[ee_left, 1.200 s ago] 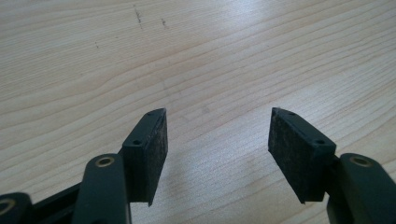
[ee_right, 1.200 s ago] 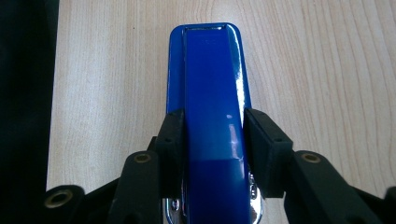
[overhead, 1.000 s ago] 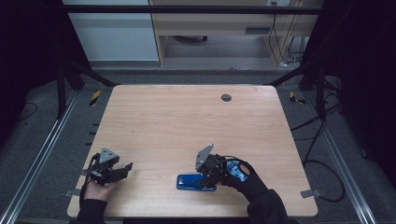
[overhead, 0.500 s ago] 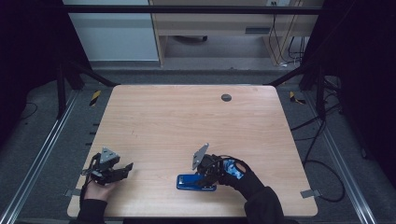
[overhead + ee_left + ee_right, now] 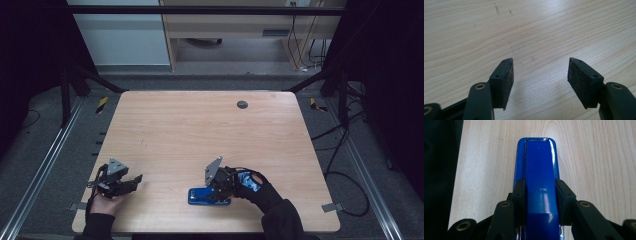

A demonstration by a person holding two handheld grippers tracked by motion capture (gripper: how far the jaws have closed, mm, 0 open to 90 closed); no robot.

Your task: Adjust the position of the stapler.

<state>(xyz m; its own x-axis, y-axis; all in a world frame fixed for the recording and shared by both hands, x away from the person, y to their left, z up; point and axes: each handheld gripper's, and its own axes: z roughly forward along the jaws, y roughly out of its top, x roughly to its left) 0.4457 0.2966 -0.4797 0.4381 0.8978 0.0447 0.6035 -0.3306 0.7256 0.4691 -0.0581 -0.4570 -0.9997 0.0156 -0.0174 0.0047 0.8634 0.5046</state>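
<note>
- Stapler [image 5: 539,185]: glossy blue, long and narrow, rounded at the far end, with a raised top arm over a slightly wider base. A bit of bright metal shows near the jaws at the bottom of the right gripper view. It looks hard and slick, so grip likely depends on the pads.
- Position: the stapler [image 5: 209,196] lies flat on the table [image 5: 200,130], close to the near edge, a little right of the middle. Its long side runs roughly parallel to that edge.
- Right gripper [image 5: 539,195]: jaws clamped on the stapler's top arm from both sides, about mid-length. The pads [image 5: 520,195] sit flush against the blue sides. In the high view the right gripper [image 5: 220,182] sits over the stapler's right half, hand behind it.
- Step in hand, as judged: the grasp is made and the stapler is not yet off the wood. Lift or slide is the likely next move.
- Next move calls for: a steady squeeze and a level lift, since the free front half could tip down.
- Left gripper [image 5: 540,72]: jaws wide apart, nothing between them, bare wood below. In the high view the left gripper [image 5: 117,181] rests near the table's near left corner, well apart from the stapler.
- Farther out: a small dark round grommet [image 5: 242,104] near the far edge.
</note>
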